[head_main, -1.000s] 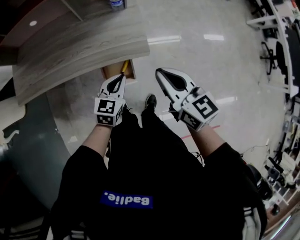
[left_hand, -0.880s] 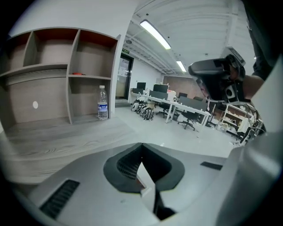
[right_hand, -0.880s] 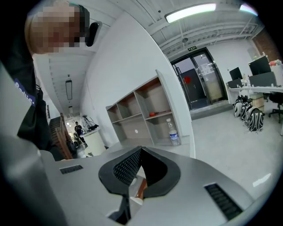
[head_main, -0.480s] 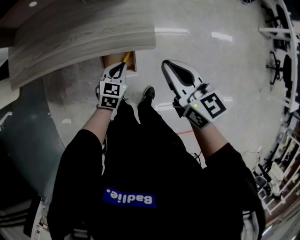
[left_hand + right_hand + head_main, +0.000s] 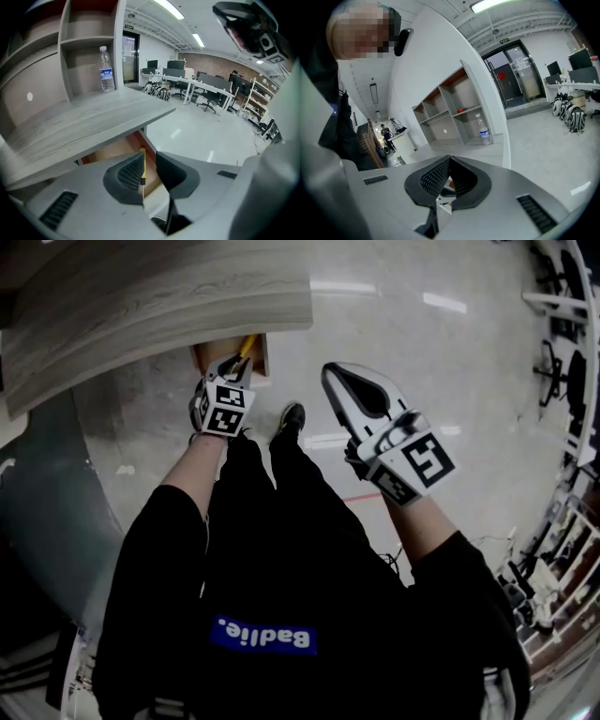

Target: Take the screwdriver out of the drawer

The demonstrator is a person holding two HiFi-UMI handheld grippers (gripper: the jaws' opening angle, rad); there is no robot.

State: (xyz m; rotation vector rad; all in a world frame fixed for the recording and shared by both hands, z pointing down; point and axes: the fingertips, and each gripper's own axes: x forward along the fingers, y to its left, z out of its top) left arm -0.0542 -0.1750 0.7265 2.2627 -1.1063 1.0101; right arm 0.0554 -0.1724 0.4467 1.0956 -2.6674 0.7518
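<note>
1. Screwdriver: its yellow handle showed through the gap between the left gripper's jaws. These had just been opening and stood released, with no pad pressing on it.
2. It lay in the open drawer under the desk, along the drawer's right wall. The gripper tilted down toward it, apparently lined up so the handle would pass between the pads.
3. The right gripper was clenched on nothing, off to the right above the floor, probably to stay clear.
</note>
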